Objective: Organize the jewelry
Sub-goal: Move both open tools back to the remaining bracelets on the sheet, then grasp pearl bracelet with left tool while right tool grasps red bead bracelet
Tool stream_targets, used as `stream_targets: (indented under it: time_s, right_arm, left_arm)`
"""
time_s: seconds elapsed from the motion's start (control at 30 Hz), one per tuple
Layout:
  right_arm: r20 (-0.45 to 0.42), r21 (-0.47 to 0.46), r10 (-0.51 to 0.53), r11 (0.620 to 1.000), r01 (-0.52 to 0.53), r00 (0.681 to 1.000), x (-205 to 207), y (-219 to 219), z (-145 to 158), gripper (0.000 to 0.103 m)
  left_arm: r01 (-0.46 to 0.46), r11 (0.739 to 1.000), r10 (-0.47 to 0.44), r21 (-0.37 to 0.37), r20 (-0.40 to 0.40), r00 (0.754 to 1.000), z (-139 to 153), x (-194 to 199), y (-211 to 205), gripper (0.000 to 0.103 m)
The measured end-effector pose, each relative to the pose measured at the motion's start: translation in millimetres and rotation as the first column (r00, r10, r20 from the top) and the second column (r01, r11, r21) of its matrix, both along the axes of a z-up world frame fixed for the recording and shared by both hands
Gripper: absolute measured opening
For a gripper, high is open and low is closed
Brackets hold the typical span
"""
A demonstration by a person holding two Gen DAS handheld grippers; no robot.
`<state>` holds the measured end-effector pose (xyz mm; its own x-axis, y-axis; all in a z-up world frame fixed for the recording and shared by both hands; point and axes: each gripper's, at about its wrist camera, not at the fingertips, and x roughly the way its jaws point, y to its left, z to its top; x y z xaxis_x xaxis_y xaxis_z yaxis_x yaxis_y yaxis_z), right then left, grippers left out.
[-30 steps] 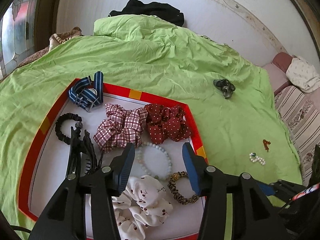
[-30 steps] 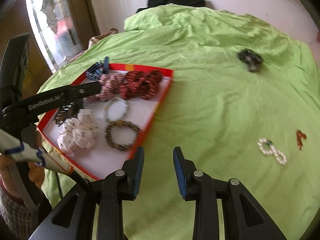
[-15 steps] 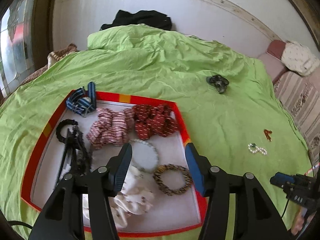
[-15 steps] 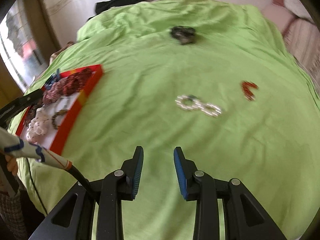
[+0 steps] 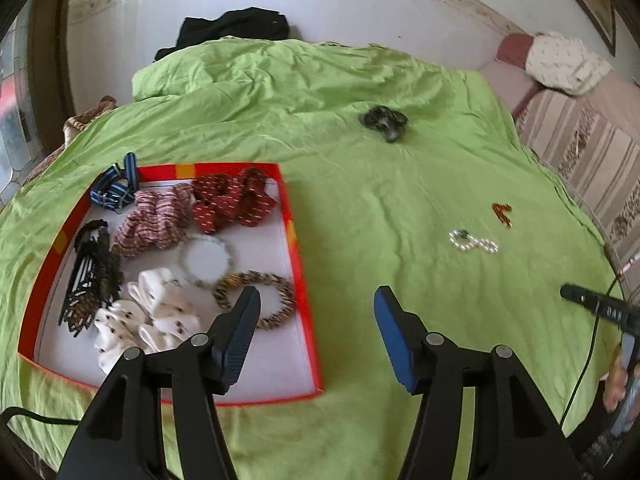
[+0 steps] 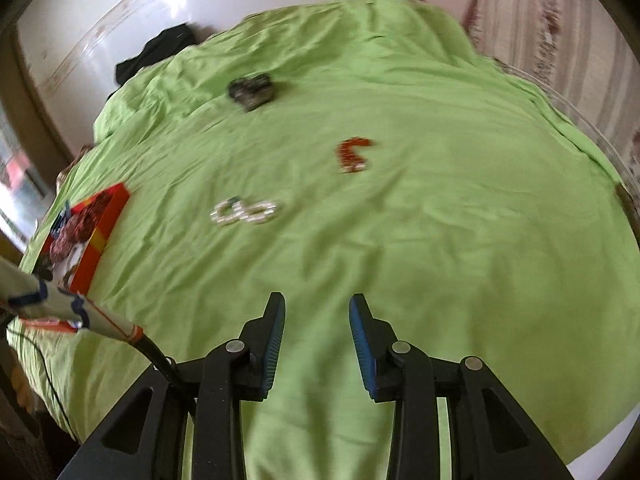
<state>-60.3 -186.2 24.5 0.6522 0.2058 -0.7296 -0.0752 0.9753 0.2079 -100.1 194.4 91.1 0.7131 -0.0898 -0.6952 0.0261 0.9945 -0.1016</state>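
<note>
A red-rimmed tray [image 5: 301,256] on the green bed holds scrunchies, a leopard bracelet [image 5: 256,300], a white bead bracelet [image 5: 206,258], a striped strap and dark clips. Loose on the sheet lie a pearl bracelet [image 5: 474,242] [image 6: 244,211], a red bead piece [image 5: 502,214] [image 6: 353,155] and a dark scrunchie [image 5: 383,122] [image 6: 253,91]. My left gripper [image 5: 316,320] is open and empty over the tray's right edge. My right gripper [image 6: 317,328] is open and empty above the sheet, short of the pearls. The tray [image 6: 96,232] shows at the left of the right wrist view.
A green sheet [image 5: 400,184] covers the bed, bunched at the far end under black clothing [image 5: 232,28]. A striped sofa [image 5: 592,152] with a pale cushion stands at the right. The right gripper's handle [image 5: 600,308] and cable show at the right edge.
My left gripper has drawn back and turned right, off the tray's middle. My right gripper has swung right, away from the tray, toward the pearls and red piece, and its jaws have opened wider.
</note>
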Motion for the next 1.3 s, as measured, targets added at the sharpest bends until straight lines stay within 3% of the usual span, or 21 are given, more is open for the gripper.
stream_targets:
  time_s: [0.37, 0.9, 1.2, 1.27, 1.3]
  right_arm:
    - [-0.002, 0.064, -0.077, 0.995, 0.077, 0.997, 29, -50, -6, 0.036]
    - [0.026, 0.106, 0.004, 0.994, -0.007, 1.0, 146, -30, -14, 0.036]
    - [0.003, 0.24, -0.008, 0.971, 0.007, 1.0, 195, -41, -28, 0.036]
    - [0.002, 0.259, -0.009, 0.966, 0.008, 1.0, 196, -45, -29, 0.027]
    - [-0.002, 0.265, -0.008, 0.964, 0.008, 1.0, 196, -47, -29, 0.012]
  left_arm:
    - [0.048, 0.998, -0.05, -0.031, -0.066, 0.997, 8, 13, -43, 0.058]
    - [0.096, 0.993, -0.108, -0.069, -0.19, 0.976, -15, 75, -116, 0.058]
    - [0.095, 0.991, -0.115, -0.097, -0.238, 0.964, -37, 117, -138, 0.058]
    - [0.093, 0.99, -0.117, -0.108, -0.249, 0.961, -43, 127, -142, 0.058]
    - [0.093, 0.989, -0.12, -0.114, -0.257, 0.959, -46, 132, -145, 0.058]
